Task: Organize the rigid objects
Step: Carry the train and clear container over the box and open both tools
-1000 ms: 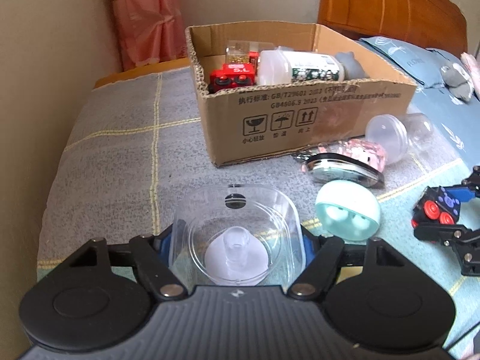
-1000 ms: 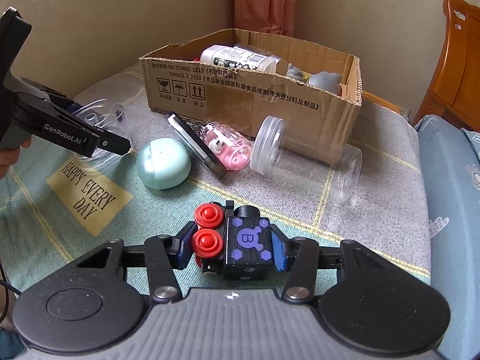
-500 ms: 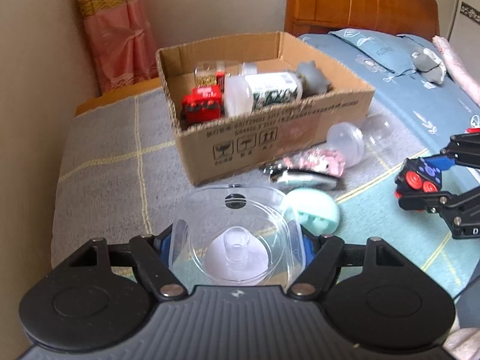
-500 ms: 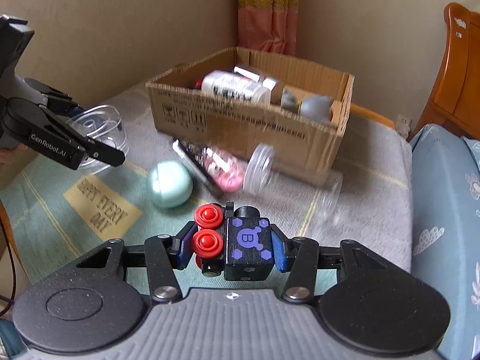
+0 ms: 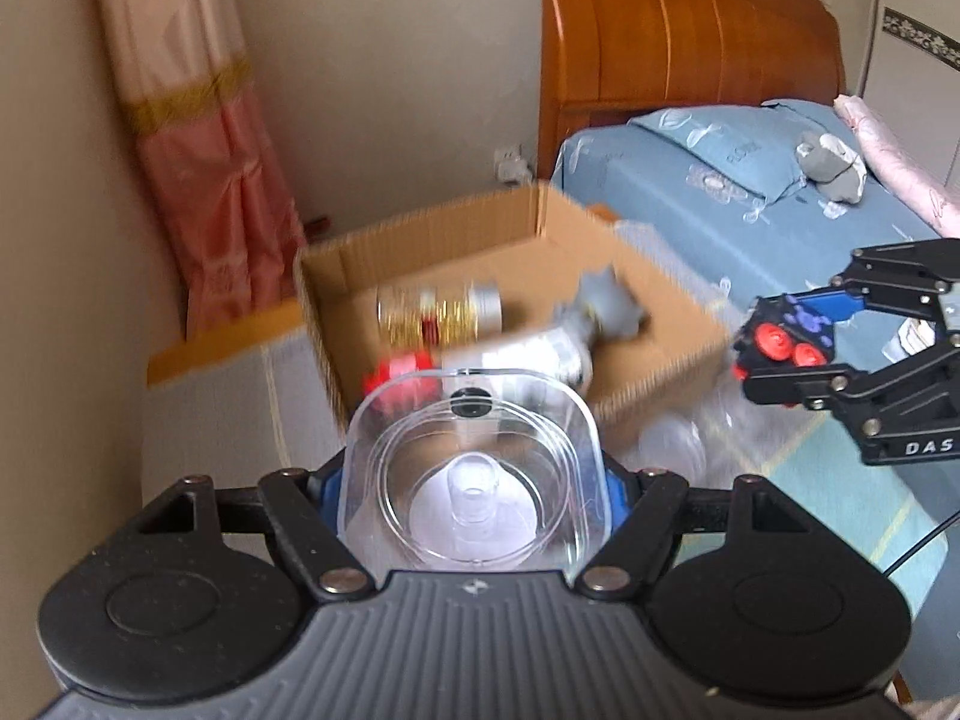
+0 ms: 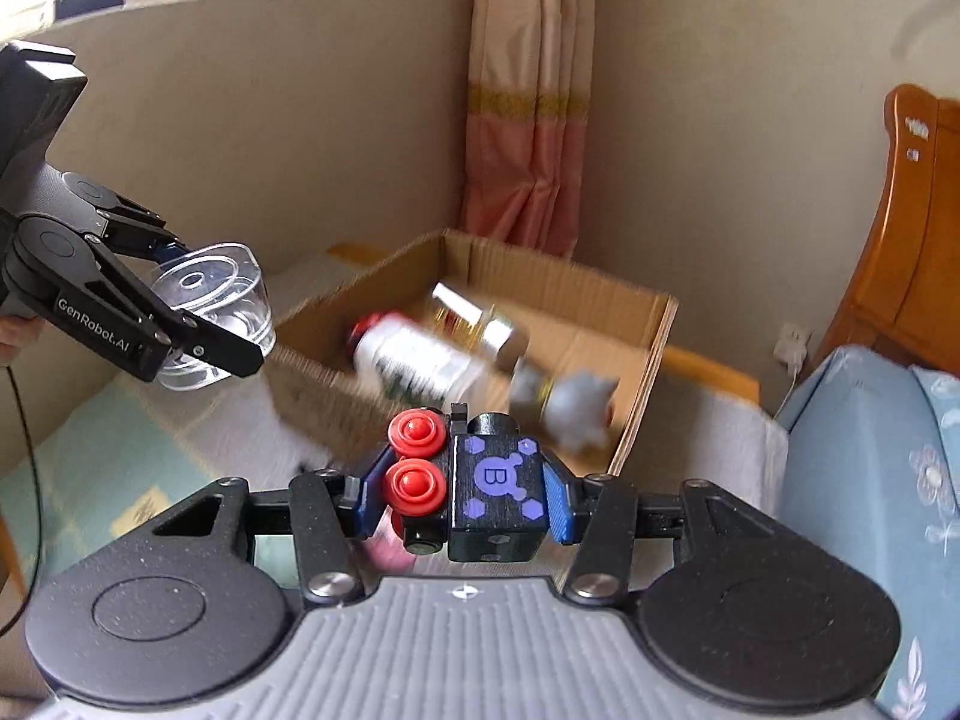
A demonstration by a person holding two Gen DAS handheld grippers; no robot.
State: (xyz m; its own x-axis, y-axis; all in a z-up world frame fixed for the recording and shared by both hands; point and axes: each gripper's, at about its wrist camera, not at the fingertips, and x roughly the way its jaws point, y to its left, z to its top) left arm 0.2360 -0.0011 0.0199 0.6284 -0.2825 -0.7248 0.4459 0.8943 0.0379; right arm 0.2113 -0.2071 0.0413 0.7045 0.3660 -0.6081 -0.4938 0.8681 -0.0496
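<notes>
My left gripper is shut on a clear plastic cup, held in the air just before the near wall of the open cardboard box; it also shows in the right wrist view. My right gripper is shut on a black toy block with red wheels, raised at the box's near right corner; the block also shows in the left wrist view. The box holds a white bottle, a gold-labelled jar, a grey figurine and a red toy.
The box stands on a grey checked cover on a bed. A pink curtain and a beige wall are behind it. A wooden headboard and a blue pillow lie to the right. A blurred clear jar lies beside the box.
Both grippers have risen and moved toward the box with their objects still held. The view now looks down into the box, and the items on the cover have dropped out of sight.
</notes>
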